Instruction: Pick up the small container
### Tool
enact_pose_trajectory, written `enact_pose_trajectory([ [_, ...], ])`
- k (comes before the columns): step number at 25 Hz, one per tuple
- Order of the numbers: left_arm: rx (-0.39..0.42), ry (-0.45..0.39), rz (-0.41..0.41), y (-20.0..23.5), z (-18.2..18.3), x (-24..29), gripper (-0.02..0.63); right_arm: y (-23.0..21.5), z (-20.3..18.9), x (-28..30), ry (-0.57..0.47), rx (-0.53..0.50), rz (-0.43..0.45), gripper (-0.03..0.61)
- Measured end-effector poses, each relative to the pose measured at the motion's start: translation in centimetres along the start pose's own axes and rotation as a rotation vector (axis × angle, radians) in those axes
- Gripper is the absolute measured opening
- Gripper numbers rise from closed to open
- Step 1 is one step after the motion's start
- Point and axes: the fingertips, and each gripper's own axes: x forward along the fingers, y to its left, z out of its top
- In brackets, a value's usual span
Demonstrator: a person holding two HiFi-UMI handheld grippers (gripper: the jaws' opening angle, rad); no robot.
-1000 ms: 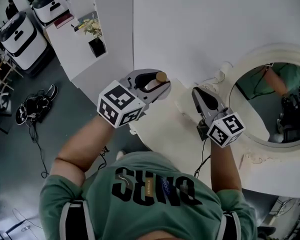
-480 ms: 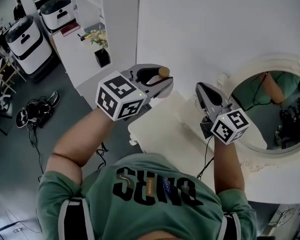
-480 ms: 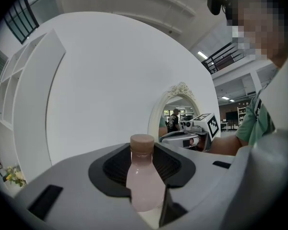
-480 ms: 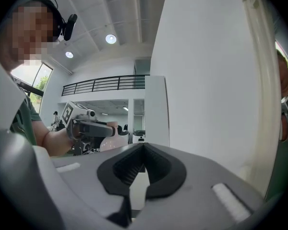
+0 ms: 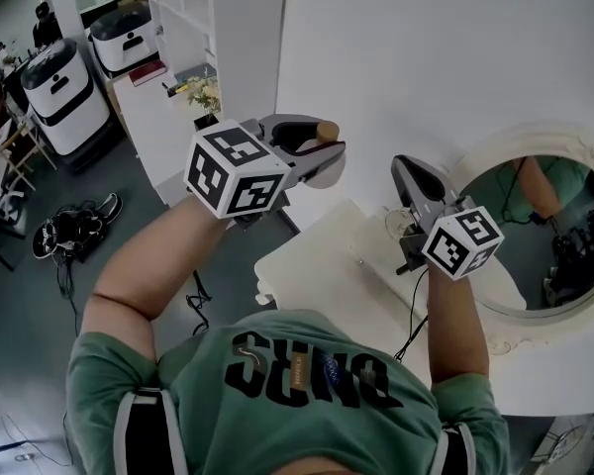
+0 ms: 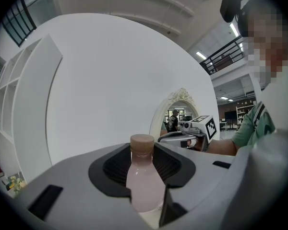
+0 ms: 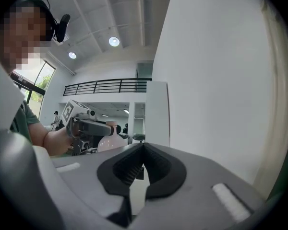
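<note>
Two grippers, one bottle. Left gripper [image 5: 315, 153]: jaws part-open, clamped on the bottle [image 6: 144, 181], which has pink contents, a brown cap and no label showing. It is held upright in the air, clear of the table. Right gripper [image 5: 409, 173]: jaws together, nothing between them. Shirt [image 5: 307, 384] print sits upside down, unreadable. Each gripper's cube shows black square markers. White table [image 5: 317, 275] against a white wall; one oval mirror [image 5: 520, 231] with an ornate frame. Grey floor, two white machines [image 5: 57, 85] far left, one flower pot [image 5: 206, 102].
</note>
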Motion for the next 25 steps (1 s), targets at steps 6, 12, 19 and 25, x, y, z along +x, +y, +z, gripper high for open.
enact_pose_trajectory([
  [6, 0.005, 0.002, -0.013, -0.2, 1.5, -0.2, 0.141, 0.1, 1.4, -0.1, -0.021, -0.019, 0.002, 0.011],
  [12, 0.017, 0.008, -0.019, -0.6, 2.2, -0.4, 0.141, 0.3, 1.9, -0.2, -0.028, -0.028, 0.003, 0.011],
  [19, 0.024, 0.005, -0.022, -0.9, 2.8, -0.7, 0.141, 0.5, 2.2, -0.2, -0.028, -0.032, 0.004, 0.011],
  [25, 0.022, 0.006, -0.015, -0.9, 2.7, -0.9, 0.141, 0.5, 2.3, -0.2, -0.027, -0.033, 0.005, 0.011],
])
